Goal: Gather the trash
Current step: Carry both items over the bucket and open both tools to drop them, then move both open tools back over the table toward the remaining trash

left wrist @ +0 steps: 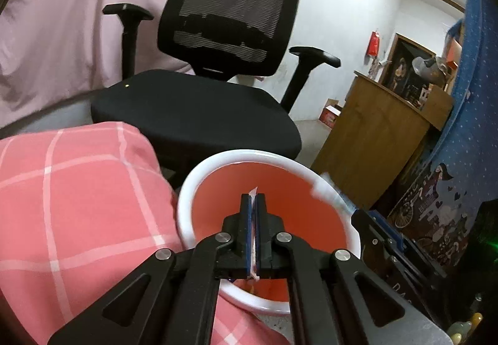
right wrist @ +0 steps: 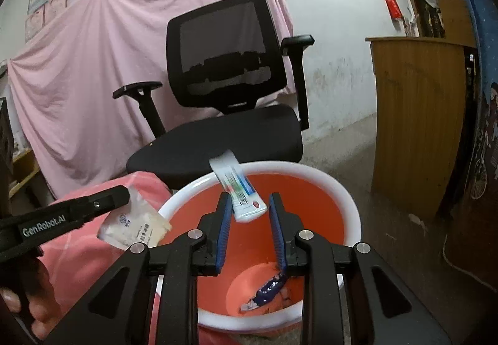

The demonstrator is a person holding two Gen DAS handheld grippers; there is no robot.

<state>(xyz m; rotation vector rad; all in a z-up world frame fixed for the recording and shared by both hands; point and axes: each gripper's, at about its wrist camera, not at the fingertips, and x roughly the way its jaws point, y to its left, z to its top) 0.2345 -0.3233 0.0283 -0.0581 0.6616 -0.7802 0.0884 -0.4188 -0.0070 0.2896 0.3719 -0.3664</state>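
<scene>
- Two bits of trash in play rn: toothpaste tube point(right wrist: 238, 189) sits between my right gripper point(right wrist: 250, 214)'s fingers, which are spread apart. Can't tell if a pad touches it; it looks loose, poised over the orange bin point(right wrist: 311, 189).
- Left gripper point(left wrist: 255, 205) is clamped tight on a thin whitish packet point(right wrist: 133, 225); its edge pokes out btwn the blue pads point(left wrist: 248, 230). In the right view it's at the bin's left rim, not fully over the opening.
- Bin already holds a blue wrapper point(right wrist: 269, 287) at the bottom.
- Risk 1: the tube's far end reaches past the white rim point(right wrist: 351, 198). If it tips backward instead of down it could catch the rim and land on the floor by the office chair point(right wrist: 218, 133).
- Risk 2: if I let go of the packet here, it's light and flat, prob flutters onto the pink checked cloth point(left wrist: 77, 189) instead of in. Need to move further over the opening first.
- Risk 3: both grippers crowd the same bin; bumping the rim w/ either could knock it over, imo.
</scene>
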